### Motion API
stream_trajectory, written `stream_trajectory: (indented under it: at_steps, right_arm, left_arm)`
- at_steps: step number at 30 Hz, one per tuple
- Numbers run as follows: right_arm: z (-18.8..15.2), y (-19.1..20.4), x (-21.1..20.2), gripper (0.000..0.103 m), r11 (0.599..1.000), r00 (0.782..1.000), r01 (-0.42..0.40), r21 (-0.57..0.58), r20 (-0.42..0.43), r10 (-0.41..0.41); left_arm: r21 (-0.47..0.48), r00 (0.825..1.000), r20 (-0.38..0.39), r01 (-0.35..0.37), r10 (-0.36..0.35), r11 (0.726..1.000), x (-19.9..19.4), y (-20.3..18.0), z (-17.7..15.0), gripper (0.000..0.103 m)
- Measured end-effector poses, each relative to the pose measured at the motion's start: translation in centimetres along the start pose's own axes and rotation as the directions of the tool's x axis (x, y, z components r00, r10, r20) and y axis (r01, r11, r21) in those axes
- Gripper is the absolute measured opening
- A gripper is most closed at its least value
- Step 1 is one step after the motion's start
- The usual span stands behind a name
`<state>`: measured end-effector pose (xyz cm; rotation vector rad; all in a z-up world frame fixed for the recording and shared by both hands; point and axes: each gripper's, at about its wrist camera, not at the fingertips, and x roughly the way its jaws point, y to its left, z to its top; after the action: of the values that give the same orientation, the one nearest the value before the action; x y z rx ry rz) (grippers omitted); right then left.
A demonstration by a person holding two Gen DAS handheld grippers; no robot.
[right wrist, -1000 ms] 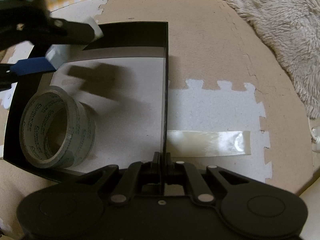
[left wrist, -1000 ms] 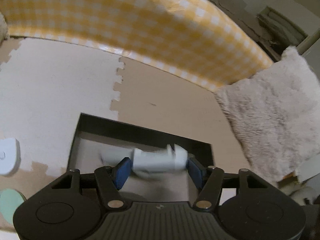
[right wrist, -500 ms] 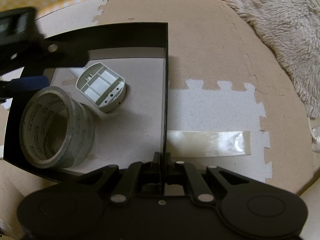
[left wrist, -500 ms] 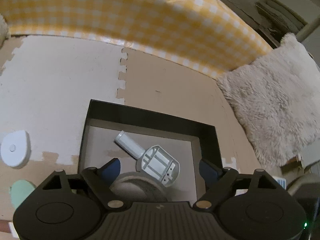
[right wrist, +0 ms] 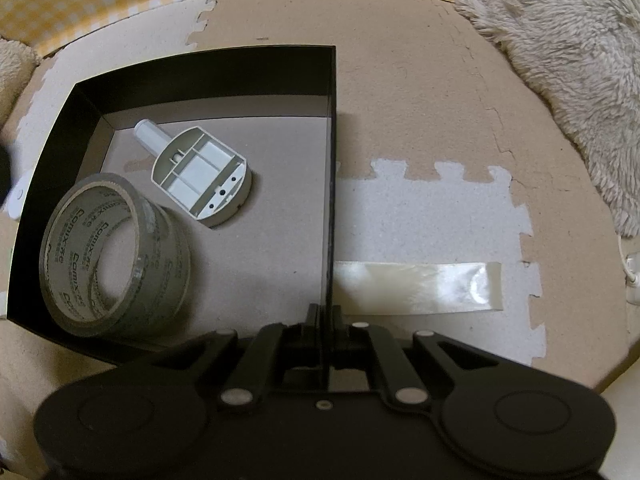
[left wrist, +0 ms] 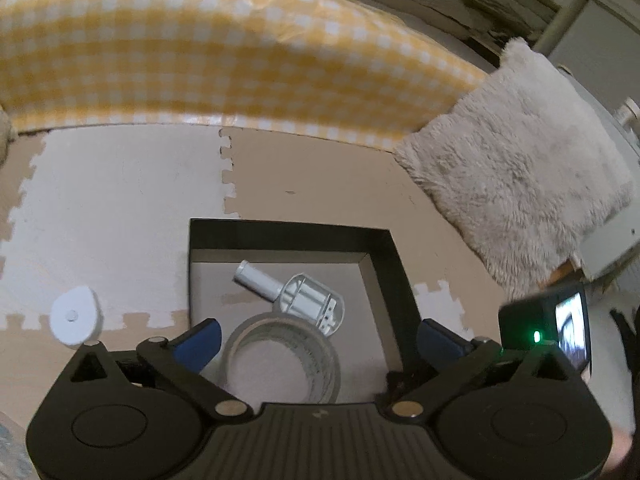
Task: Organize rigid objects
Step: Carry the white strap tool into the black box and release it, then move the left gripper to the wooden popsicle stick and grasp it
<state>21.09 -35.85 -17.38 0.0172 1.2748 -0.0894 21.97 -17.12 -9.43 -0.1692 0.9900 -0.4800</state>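
Note:
A black box (left wrist: 288, 236) stands on the foam floor mat. In it lie a roll of clear tape (left wrist: 280, 360) and a white plastic part (left wrist: 308, 300) with a round stub. My left gripper (left wrist: 318, 338) hovers over the box's near side, its jaws opening wide, and its blue pads touch nothing. In the right wrist view the tape roll (right wrist: 112, 256) and the white part (right wrist: 202, 176) lie apart inside the box. My right gripper (right wrist: 328, 316) is shut on the box's right wall (right wrist: 330, 160) at its near end.
A white oval object (left wrist: 76, 322) lies on the mat left of the box. A fluffy pillow (left wrist: 516, 172) sits at the right, a yellow checked cloth (left wrist: 200, 60) behind. A strip of clear tape (right wrist: 416, 288) is stuck to the mat right of the box.
My left gripper let go of the white part, which now lies in the box. The gripper then rose and drew back with its jaws spreading. The right gripper stayed put.

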Motion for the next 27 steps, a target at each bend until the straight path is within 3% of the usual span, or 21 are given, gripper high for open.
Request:
stream_trajectory:
  at_steps: [13,22,27]
  right_arm:
    - [0.0,0.0,0.1,0.005,1.000,1.000,-0.008,-0.018,0.002,0.008]
    - [-0.1,0.0,0.0,0.005,1.000,1.000,-0.008,-0.026,0.011,0.008]
    - [-0.4,0.1,-0.1,0.005,1.000,1.000,-0.008,-0.028,0.018,0.009]
  left_arm:
    - [0.089,0.999,0.018,-0.041,0.040,0.995,-4.7,3.2,-2.0,0.103]
    - [0.267,0.993,0.067,-0.116,0.102,0.957,-6.6,8.0,-2.6,0.103]
    - [0.293,0.984,0.085,-0.175,0.156,0.940,-7.0,12.4,-1.4,0.103]
